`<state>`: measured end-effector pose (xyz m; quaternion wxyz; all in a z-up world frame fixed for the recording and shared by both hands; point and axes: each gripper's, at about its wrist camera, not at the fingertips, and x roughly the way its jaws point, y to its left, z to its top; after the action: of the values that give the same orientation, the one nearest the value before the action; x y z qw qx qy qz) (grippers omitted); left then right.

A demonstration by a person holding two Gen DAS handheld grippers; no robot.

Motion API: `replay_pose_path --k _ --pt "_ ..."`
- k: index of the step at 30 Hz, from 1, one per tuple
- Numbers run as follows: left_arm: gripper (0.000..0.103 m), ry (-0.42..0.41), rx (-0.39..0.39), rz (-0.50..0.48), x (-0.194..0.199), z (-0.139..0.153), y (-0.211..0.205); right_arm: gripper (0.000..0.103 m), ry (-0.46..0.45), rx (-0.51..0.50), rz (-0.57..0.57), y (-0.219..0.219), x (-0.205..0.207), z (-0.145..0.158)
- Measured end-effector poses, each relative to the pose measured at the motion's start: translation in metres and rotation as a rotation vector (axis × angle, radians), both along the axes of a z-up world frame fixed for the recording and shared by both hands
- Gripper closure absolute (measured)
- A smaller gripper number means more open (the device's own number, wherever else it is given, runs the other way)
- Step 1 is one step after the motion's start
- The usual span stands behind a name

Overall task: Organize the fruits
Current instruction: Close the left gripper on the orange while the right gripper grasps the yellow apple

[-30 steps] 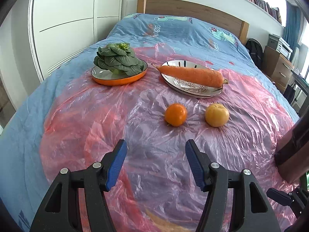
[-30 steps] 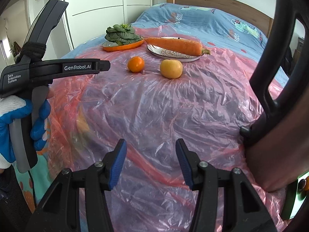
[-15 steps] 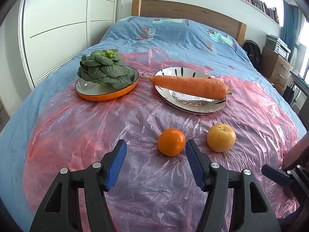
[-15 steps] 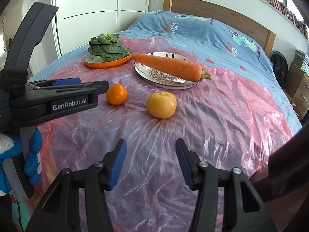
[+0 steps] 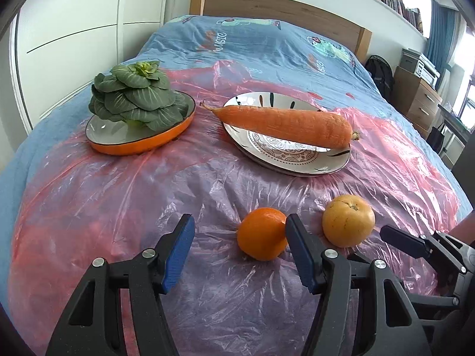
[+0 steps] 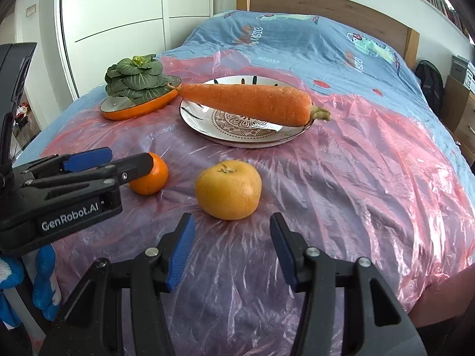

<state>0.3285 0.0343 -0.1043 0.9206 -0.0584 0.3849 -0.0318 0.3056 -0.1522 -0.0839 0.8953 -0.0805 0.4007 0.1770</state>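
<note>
Both tongs have closed in, gaping and empty: left tongs [image 5: 239, 255] at the orange [image 5: 261, 233], right tongs [image 6: 231, 249] with the yellow fruit [image 6: 228, 190] at twelve o'clock, so grasping seems next.

A thin, crinkled, glossy pink plastic sheet [image 5: 207, 184] covers the matt blue cloth bedspread [image 5: 267, 44]. The headboard [image 5: 267, 6] looks like smooth wood. Both plates, orange-rimmed [image 5: 118, 148] and patterned [image 6: 237, 139], look glazed and shiny. The carrot [image 5: 285, 124] is matt and rough, and the orange [image 5: 261, 237] is finely dimpled.
</note>
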Motion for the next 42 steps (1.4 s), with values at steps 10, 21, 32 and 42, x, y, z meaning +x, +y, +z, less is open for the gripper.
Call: replay_pose_path --k 10,21,32,42 --pt "0.046 0.051 -0.031 -0.026 0.009 -0.014 -0.002 0.031 0.023 -0.04 0.054 0.013 0.021 -0.009" --pt "0.057 0.05 -0.068 -0.048 0.01 -0.018 0.001 0.031 0.038 -0.079 0.102 0.024 0.037 -0.019" --pt "0.069 0.028 -0.077 -0.058 0.006 -0.018 0.001 0.035 0.031 -0.031 0.106 0.019 0.036 -0.021" --pt "0.069 0.022 -0.061 -0.054 -0.003 -0.009 0.001 0.035 0.007 -0.014 0.094 0.013 0.024 -0.01"
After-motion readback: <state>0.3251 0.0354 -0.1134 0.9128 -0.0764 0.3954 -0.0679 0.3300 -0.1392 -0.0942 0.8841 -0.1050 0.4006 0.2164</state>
